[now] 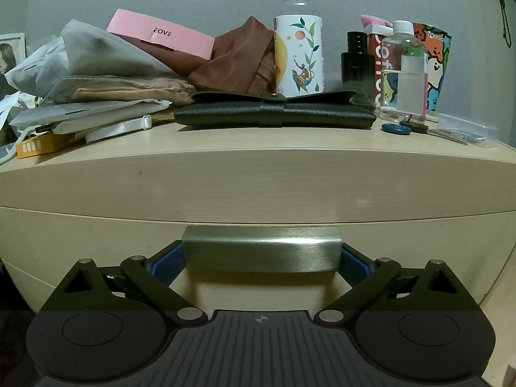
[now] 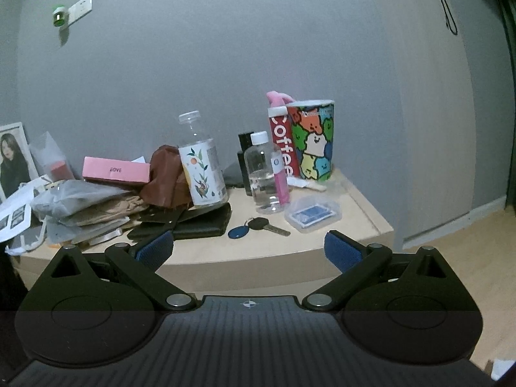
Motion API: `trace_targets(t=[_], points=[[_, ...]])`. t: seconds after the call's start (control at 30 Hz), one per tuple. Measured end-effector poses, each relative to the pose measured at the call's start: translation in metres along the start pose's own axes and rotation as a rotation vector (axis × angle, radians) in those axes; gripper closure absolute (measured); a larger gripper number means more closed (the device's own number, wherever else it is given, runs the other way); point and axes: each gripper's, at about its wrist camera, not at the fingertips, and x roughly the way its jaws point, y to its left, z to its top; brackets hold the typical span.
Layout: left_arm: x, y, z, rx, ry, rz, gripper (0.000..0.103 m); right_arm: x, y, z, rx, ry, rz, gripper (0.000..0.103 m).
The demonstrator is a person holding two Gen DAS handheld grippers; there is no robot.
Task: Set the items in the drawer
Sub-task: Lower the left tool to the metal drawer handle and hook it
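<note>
The light wood drawer front point(image 1: 96, 245) fills the lower left wrist view, with a brushed metal handle point(image 1: 261, 248) at its middle. My left gripper point(image 1: 261, 259) is open, its blue pads point(image 1: 167, 262) standing at either end of the handle; whether they touch it is unclear. On the cabinet top lie a black wallet case point(image 1: 274, 113), a key with a blue fob point(image 2: 254, 227) and a clear plastic card box point(image 2: 312, 214). My right gripper point(image 2: 248, 248) hangs open and empty in front of the cabinet top, short of the key.
A labelled clear bottle point(image 2: 201, 167), a small clear bottle point(image 2: 262, 174), a dark bottle point(image 1: 356, 58), a red coffee box point(image 2: 280, 145) and a cartoon cup point(image 2: 312, 138) stand at the back. At left is a pile of bags, brown fabric point(image 1: 238, 54) and a pink box point(image 1: 161, 34). A grey wall is behind.
</note>
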Motion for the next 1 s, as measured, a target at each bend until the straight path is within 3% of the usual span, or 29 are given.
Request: trace_targets(t=[0.47,1.0], points=[[0.002,0.000,0.006,0.000,0.051,0.009,0.006,0.002,-0.010,-0.001,-0.001,0.012,-0.020,0.000],[-0.006,0.002,0.000,0.006,0.040,0.003,0.007,0.001,-0.025,0.000,0.031,0.002,-0.039,0.000]])
